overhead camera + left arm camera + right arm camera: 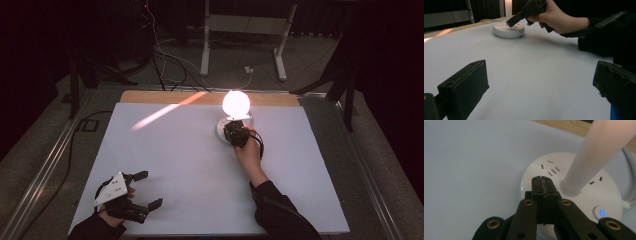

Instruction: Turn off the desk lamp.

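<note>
Two tools: one per hand.
Right tool (541,182): jaws pressed together, empty, tips tilted down over the lamp base (544,167), arm stretched forward.
Left tool (145,190): jaws wide, empty, low at the bench's (175,150) near-left.
Lamp: lit, at the far edge.

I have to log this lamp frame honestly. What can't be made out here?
- Lamp head: high view, glare washes out its shape.
- Lamp base: right gripper view, the shut right gripper covers its near part, so contact is unclear.
- Stem top: cut by the frame edge.
</note>
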A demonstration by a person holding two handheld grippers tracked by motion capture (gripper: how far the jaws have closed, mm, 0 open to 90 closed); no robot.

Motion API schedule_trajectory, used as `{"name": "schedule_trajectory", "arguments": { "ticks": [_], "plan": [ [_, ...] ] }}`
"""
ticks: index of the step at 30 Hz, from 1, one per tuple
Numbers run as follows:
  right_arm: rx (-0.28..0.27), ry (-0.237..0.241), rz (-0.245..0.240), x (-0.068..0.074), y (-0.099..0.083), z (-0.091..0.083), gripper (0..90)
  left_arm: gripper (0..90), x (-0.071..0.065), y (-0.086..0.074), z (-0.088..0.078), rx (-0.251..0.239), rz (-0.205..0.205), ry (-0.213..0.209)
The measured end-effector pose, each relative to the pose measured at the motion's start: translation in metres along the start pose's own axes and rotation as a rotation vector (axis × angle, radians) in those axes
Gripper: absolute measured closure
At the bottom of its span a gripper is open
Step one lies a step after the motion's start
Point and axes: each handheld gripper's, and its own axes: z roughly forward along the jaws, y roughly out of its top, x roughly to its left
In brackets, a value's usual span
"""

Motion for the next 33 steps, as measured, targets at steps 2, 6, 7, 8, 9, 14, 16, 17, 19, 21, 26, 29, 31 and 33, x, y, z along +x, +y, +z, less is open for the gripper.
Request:
{"name": "schedule_trajectory", "arguments": {
  "ticks": [2, 6, 7, 8, 9, 14, 16, 17, 19, 21, 26, 29, 31, 33],
  "plan": [
    [-0.002, -0.002, 0.003, -0.001, 0.0, 0.0, 89.7, 0.6, 0.0, 0.0, 0.0, 0.003, 0.003, 0.001],
    [0.003, -0.007, -0.007, 0.0, -0.003, 0.001, 89.7, 0.6, 0.0, 0.0, 0.0, 0.002, 0.002, 0.0],
    [-0.005, -0.011, -0.005, 0.001, -0.005, 0.002, 89.7, 0.6, 0.0, 0.0, 0.0, 0.004, 0.002, 0.001],
    [-0.005, -0.011, -0.005, 0.001, -0.005, 0.002, 89.7, 0.6, 0.0, 0.0, 0.0, 0.004, 0.005, 0.002],
    [-0.009, -0.014, -0.005, 0.001, -0.006, 0.001, 89.7, 0.6, 0.0, 0.0, 0.0, 0.005, 0.005, 0.001],
    [-0.015, -0.029, -0.012, 0.004, -0.007, 0.001, 89.7, 0.6, 0.0, 0.0, 0.0, 0.006, 0.004, 0.002],
    [-0.02, -0.04, -0.043, 0.006, -0.009, 0.001, 89.9, 0.6, 0.0, 0.0, 0.0, 0.004, 0.005, 0.0],
    [-0.02, -0.04, -0.043, 0.006, -0.009, 0.001, 89.9, 0.6, 0.0, 0.0, 0.001, 0.003, 0.003, 0.0],
    [-0.026, -0.047, -0.05, 0.007, -0.011, 0.001, 89.9, 0.6, 0.0, 0.0, 0.001, 0.004, 0.003, 0.0],
    [-0.023, -0.051, -0.052, 0.008, -0.01, 0.0, 89.9, 0.6, 0.0, 0.0, 0.001, 0.004, 0.004, 0.001],
    [-0.093, -0.04, -0.026, 0.01, -0.002, -0.014, 89.9, 0.6, 0.0, 0.0, 0.001, 0.005, 0.001, 0.005],
    [-0.107, -0.034, -0.045, 0.014, 0.005, -0.022, 89.9, 0.6, 0.001, 0.0, 0.001, 0.007, 0.0, 0.004],
    [-0.113, -0.029, -0.04, 0.014, 0.008, -0.024, 89.9, 0.6, 0.0, 0.0, 0.001, 0.008, 0.004, 0.003],
    [-0.115, -0.031, -0.039, 0.014, 0.009, -0.025, 89.9, 0.6, -0.001, 0.0, 0.001, 0.007, 0.008, 0.003]
  ]
}}
